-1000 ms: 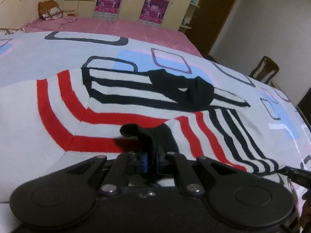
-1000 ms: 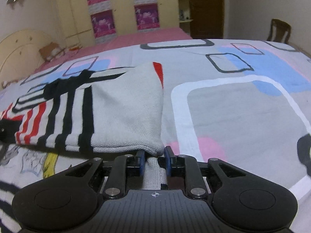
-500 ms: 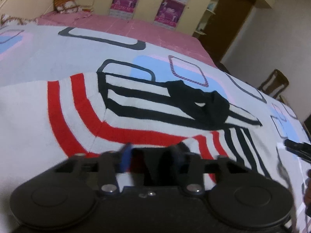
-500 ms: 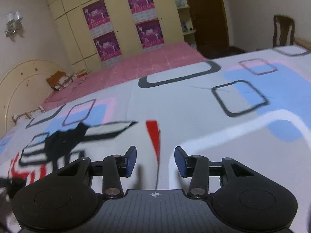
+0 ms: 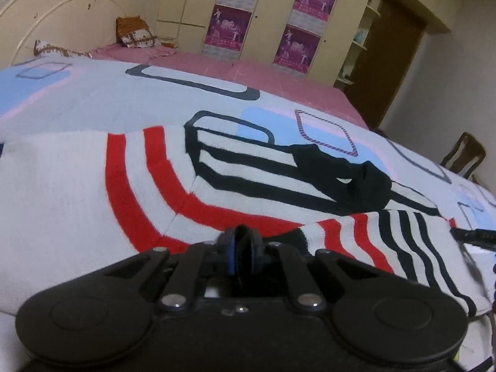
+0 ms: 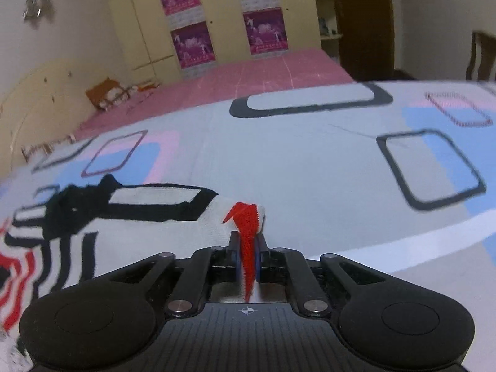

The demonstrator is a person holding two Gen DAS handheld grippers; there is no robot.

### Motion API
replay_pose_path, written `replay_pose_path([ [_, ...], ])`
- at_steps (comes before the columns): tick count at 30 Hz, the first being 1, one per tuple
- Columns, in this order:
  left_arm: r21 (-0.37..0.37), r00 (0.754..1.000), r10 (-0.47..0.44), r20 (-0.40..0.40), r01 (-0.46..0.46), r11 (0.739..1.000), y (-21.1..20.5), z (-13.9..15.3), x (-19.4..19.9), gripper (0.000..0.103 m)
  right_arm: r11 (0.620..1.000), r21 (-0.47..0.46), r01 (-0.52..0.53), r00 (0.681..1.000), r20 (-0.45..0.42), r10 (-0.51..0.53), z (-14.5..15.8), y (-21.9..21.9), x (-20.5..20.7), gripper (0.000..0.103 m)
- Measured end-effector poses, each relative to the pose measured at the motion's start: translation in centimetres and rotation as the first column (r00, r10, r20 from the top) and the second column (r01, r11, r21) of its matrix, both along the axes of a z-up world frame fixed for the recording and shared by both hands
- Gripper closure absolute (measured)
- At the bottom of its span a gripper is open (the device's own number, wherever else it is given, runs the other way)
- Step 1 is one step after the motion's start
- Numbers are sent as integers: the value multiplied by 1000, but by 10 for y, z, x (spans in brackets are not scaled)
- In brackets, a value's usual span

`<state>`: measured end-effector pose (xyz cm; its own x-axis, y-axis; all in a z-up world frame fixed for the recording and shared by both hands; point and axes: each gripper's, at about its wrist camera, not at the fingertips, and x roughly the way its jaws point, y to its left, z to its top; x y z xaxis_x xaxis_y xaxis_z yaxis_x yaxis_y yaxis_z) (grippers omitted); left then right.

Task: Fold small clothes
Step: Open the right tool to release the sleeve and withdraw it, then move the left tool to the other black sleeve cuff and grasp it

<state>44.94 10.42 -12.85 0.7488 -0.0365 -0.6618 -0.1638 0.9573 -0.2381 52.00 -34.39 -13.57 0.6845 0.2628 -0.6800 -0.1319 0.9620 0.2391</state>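
On the bed (image 5: 93, 93), both downward-tilted tongs pinch the striped sweater (image 5: 77, 186).

Both grippers (image 5: 243, 248) (image 6: 247, 257) are black, with two round bumps, shiny screws and blue pads (image 6: 237, 259).

Purple posters (image 5: 235, 31) on wardrobe (image 6: 223, 18); wooden chair (image 5: 463, 155).
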Motion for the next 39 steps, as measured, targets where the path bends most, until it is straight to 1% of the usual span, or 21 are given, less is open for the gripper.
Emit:
replay_pose_path([
  [1,-17,1000,11,2,-11,1000,2,2,0,84,1000,-9,3,1000,2,-3,2,0,-1,76],
  [3,-1,997,78,22,-78,997,3,13,-6,64,994,-77,73,995,66,-68,14,-1,-11,40],
  [4,28,994,97,51,-98,995,-3,21,-9,63,994,-75,79,991,115,-70,21,-4,-18,40],
  [5,39,995,70,70,-73,997,-13,29,-9,63,998,-36,43,993,109,-39,26,-3,-22,42],
  [6,35,997,23,75,-26,999,-25,33,-6,63,1000,-14,1,995,96,0,29,1,-23,61],
  [7,30,997,-34,75,31,999,-41,36,1,63,997,-27,-68,994,88,70,31,15,-25,75],
  [10,15,982,-184,41,184,983,-96,31,28,60,977,-16,-213,975,64,214,30,51,-29,75],
  [12,31,975,-223,-2,222,974,-121,19,44,60,955,-26,-294,954,46,295,27,73,-29,75],
  [14,90,974,-220,-58,224,970,-131,7,54,60,937,-49,-346,937,24,348,20,87,-25,75],
  [15,114,978,-204,-51,209,971,-130,6,53,58,931,-75,-356,934,12,358,17,87,-22,75],
  [18,192,993,-102,-67,113,975,-98,6,44,59,967,-168,-190,980,24,196,12,54,-11,86],
  [20,175,994,-89,-71,100,979,-74,2,35,56,976,-216,-35,999,5,37,8,22,3,85],
  [21,154,993,-102,-65,111,982,-66,2,33,55,984,-176,-22,1000,-23,18,3,7,8,84],
  [23,169,990,-121,-74,132,977,-66,6,36,57,992,-121,-30,999,-35,26,1,-3,10,84],
  [26,174,991,-114,-64,124,977,-73,12,35,55,987,-158,-35,999,-8,34,13,6,1,84],
  [28,180,988,-154,-16,154,972,-92,22,27,53,988,-142,-57,997,42,63,27,12,-13,84],
  [30,175,978,-211,4,207,963,-110,22,21,53,983,-151,-106,994,15,110,25,22,-22,84],
  [32,196,968,-245,-51,251,948,-125,9,23,53,974,-184,-129,990,-73,118,10,31,-27,84],
  [34,196,969,-241,-55,247,949,-125,3,19,53,968,-221,-116,993,-49,107,13,37,-45,84],
  [37,169,966,-256,-32,258,951,-121,14,7,51,976,-172,-133,991,-48,126,27,36,-77,84],
  [39,170,959,-273,-70,282,944,-121,6,2,50,970,-182,-158,986,-79,146,20,43,-100,84],
])
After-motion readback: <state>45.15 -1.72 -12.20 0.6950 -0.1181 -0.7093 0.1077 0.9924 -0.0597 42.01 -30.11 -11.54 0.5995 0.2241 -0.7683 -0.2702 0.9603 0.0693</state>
